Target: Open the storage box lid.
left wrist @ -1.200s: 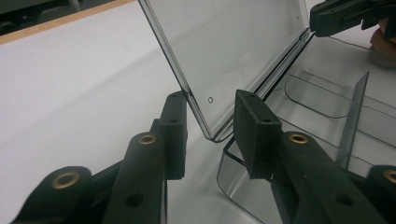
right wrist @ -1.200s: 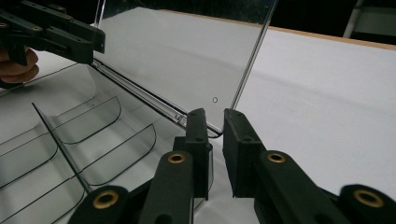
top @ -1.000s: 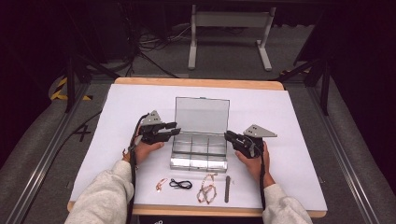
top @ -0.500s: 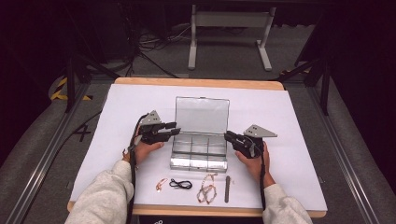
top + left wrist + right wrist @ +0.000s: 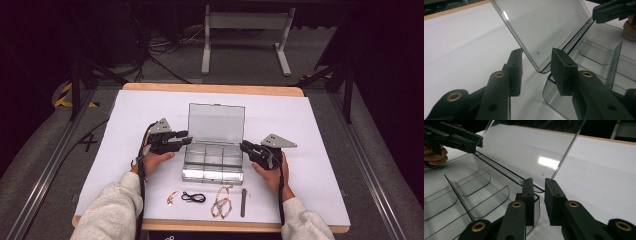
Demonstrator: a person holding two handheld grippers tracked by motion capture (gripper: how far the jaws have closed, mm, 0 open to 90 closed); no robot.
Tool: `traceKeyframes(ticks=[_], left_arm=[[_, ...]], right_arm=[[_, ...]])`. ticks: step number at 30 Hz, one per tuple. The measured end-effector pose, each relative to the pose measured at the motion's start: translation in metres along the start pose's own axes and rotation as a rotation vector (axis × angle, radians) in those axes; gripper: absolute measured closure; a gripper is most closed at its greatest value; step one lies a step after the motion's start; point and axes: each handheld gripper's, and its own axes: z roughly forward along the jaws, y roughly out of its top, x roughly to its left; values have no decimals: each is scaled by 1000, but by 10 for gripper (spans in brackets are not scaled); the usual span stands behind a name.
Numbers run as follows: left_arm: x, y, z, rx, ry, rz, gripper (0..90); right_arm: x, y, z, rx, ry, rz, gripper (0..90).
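Clear plastic organiser box (image 5: 214, 161) sits at the middle of the white table (image 5: 320, 125), its long axis running left to right, and it lies directly between the two grippers, so each hand is equally near its own end. Its lid (image 5: 216, 123) stands raised at the far side, tilted back from a hinge along the far edge. The base is see-through, split by thin walls into a grid of compartments; they look empty from above.

At the box's left end, the left gripper (image 5: 183, 138) points right toward the hinge corner. In the left gripper view its jaws stand apart with the lid's lower corner (image 5: 537, 65) in the gap; the pads do not seem to press on it. At the right end, the right gripper (image 5: 245, 146) points left at the opposite hinge corner. In the right gripper view its jaws are nearly together, with the lid corner just beyond the tips and nothing clamped.

Nearer the person, a small pink piece (image 5: 173, 197), a black cord (image 5: 193, 197), a beaded chain (image 5: 221, 202) and a dark bar (image 5: 243, 201) lie in a row.
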Motion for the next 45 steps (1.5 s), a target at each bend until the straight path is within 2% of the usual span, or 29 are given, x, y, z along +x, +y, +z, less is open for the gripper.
traceKeyframes(ticks=[3, 5, 14, 16, 18, 20, 22, 29, 36, 39, 40, 45], left_arm=[[0, 0, -1, 0, -8, -1, 644], [-1, 0, 0, 2, -6, 14, 649], [-2, 0, 0, -1, -4, 12, 650], [-3, 0, 0, -2, 9, 34, 645], [-7, 1, -1, -2, 32, 72, 643], [-10, 2, 0, 3, 31, 88, 632], [-11, 3, 0, 17, 30, 97, 621], [-13, 4, -6, 16, 43, 95, 584], [-20, 5, -19, 29, 51, 141, 547], [-22, 4, -25, 32, 57, 146, 531], [-23, 4, -27, 41, 61, 158, 526], [-25, 4, -33, 48, 63, 161, 503]], right_arm=[[0, 0, 0, 0, 1, 0, 787], [0, 0, 0, 4, 1, -2, 782], [0, 0, 0, 5, 7, 0, 777], [0, 0, 0, 2, 5, -1, 774], [3, 0, -1, 2, -11, -23, 775], [6, 0, -1, 3, -26, -48, 780], [5, 0, -2, 4, -24, -48, 774], [6, 1, -8, 12, -27, -61, 762], [7, 2, -20, 23, -45, -97, 762], [9, 3, -27, 34, -50, -128, 759], [10, 3, -29, 37, -48, -135, 759], [10, 3, -36, 48, -51, -157, 758]])
